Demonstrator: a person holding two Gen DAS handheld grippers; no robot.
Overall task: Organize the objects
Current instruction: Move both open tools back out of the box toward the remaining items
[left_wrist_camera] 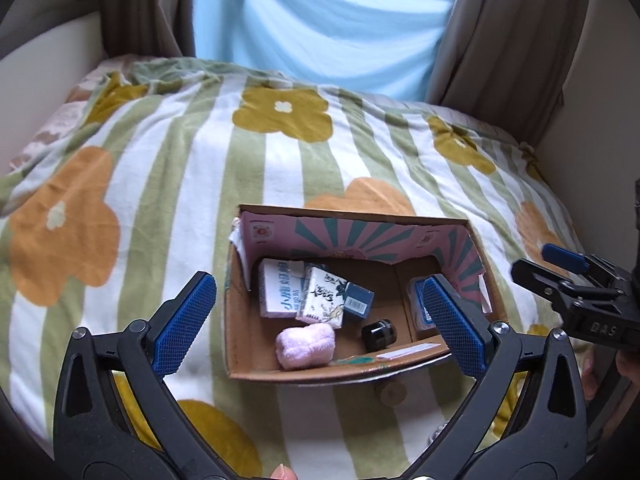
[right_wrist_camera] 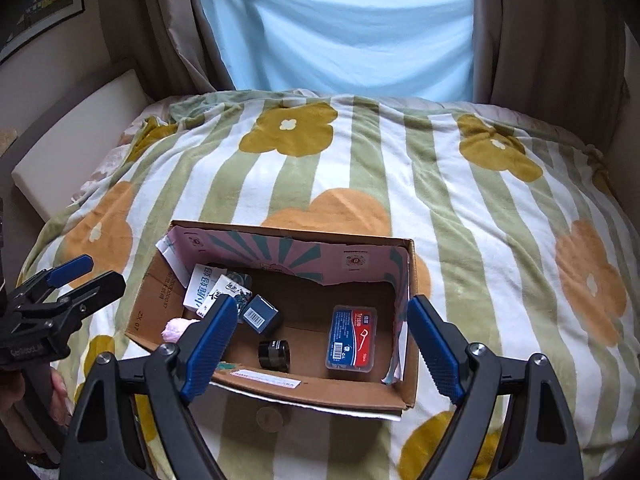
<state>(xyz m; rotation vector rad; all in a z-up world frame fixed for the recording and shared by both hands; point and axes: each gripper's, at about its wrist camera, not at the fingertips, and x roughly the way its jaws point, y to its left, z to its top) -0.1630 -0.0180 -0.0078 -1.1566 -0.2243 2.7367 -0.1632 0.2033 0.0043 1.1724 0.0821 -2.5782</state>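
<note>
An open cardboard box (left_wrist_camera: 236,292) (right_wrist_camera: 152,300) sits on a flowered blanket. Inside lie two white tissue packs (left_wrist_camera: 280,292) (right_wrist_camera: 202,288), a dark blue small box (left_wrist_camera: 358,300) (right_wrist_camera: 262,314), a black jar (left_wrist_camera: 378,334) (right_wrist_camera: 274,354), a pink fluffy pad (left_wrist_camera: 306,346) (right_wrist_camera: 176,326) and a blue and red floss-pick case (right_wrist_camera: 352,338). My left gripper (left_wrist_camera: 320,320) is open and empty above the box's near side. My right gripper (right_wrist_camera: 320,344) is open and empty above the box. Each gripper also shows at the edge of the other view, the right (left_wrist_camera: 576,292) and the left (right_wrist_camera: 60,300).
The striped blanket (left_wrist_camera: 200,152) (right_wrist_camera: 460,200) with yellow and orange flowers covers the bed. A small round brown object (left_wrist_camera: 390,394) (right_wrist_camera: 270,418) lies on the blanket just in front of the box. Curtains (right_wrist_camera: 340,32) hang behind; a white board (right_wrist_camera: 76,136) leans at left.
</note>
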